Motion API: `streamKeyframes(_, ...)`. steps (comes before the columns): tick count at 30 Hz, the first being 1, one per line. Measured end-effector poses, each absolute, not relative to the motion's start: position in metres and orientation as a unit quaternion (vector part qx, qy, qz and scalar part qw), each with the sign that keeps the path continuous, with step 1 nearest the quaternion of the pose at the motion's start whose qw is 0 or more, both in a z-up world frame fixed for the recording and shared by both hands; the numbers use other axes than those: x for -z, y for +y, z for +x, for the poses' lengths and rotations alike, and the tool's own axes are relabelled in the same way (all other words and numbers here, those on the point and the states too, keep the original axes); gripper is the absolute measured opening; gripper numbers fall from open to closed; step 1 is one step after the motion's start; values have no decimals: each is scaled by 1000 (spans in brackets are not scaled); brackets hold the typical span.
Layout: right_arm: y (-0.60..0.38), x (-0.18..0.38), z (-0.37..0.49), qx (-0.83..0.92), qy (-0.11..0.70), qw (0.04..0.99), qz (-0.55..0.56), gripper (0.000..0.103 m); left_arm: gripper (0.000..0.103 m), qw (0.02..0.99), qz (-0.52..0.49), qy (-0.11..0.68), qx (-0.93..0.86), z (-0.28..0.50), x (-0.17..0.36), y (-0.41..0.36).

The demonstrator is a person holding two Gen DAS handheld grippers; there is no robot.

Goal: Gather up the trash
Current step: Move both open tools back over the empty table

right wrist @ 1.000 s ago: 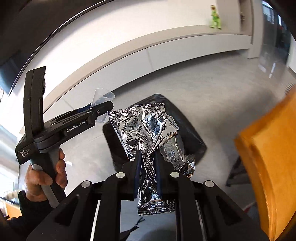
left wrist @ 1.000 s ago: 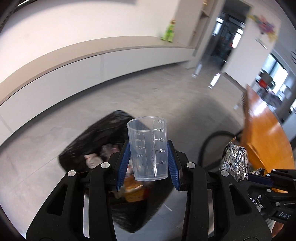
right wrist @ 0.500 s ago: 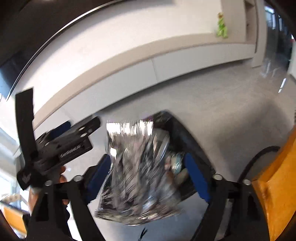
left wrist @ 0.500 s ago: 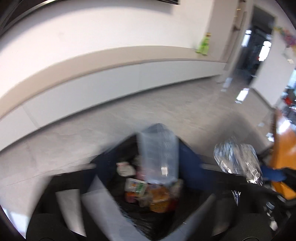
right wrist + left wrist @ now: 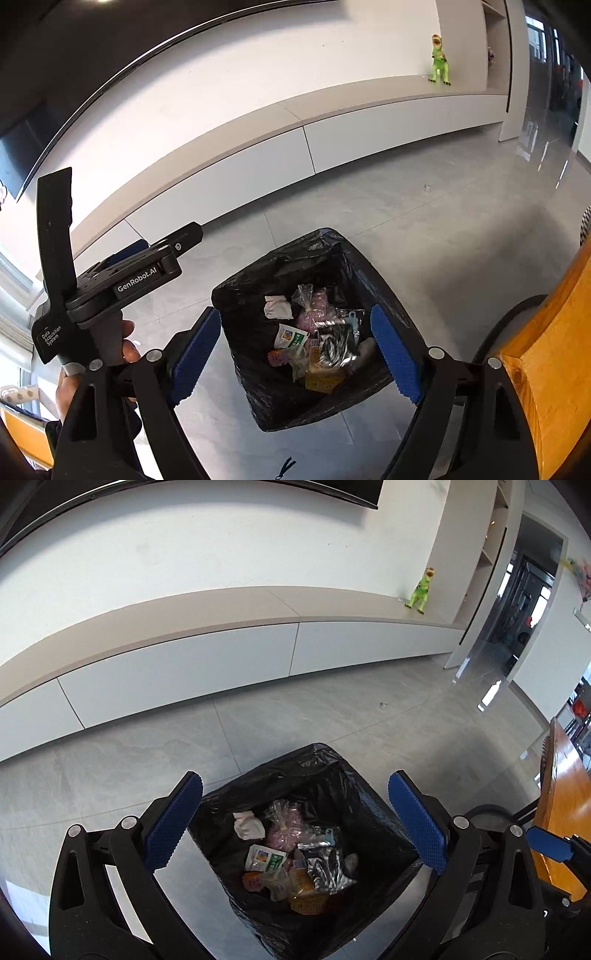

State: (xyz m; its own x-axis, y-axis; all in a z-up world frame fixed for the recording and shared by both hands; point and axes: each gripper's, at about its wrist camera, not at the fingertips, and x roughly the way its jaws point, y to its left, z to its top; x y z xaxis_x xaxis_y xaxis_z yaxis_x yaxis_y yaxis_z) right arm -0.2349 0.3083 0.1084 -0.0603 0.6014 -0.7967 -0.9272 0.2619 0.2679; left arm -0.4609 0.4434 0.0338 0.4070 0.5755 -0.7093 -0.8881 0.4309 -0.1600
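The grey tiled floor (image 5: 332,716) runs out to a long low white cabinet (image 5: 184,664) along the wall, and on it stands the bin, lined with a black bag (image 5: 332,775) and partly filled with trash. Both claws hang above its open mouth. The left claw (image 5: 295,819) is spread wide and released, nothing between its blue pads; the right claw (image 5: 295,347) is likewise released and empty. Down in the bag lie a crumpled silver foil wrapper (image 5: 325,867), a white tissue wad (image 5: 249,825), a small green-and-white packet (image 5: 266,858) and other scraps I cannot make out.

With this drop seemingly done, I would lift both claws straight up clear of the bag's rim before swinging away, so no pad snags the thin plastic and tips it.

Only the right wrist view shows the hand (image 5: 122,347) gripping the left tool's handle, and a small dark clip-like thing (image 5: 284,467) on the floor. The left wrist view alone catches a blue pad of the right claw beside the wooden surface (image 5: 561,812).
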Motion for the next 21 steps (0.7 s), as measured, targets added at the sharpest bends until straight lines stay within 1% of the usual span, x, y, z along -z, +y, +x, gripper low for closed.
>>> streamKeyframes(13, 262, -121, -215, -573, 442, 675, -143, 84, 97, 819, -238, 300, -429, -424, -54, 409)
streamKeyframes(21, 204, -127, -171, -537, 448, 708, -102, 84, 97, 850, -203, 312, -374, -369, -67, 364)
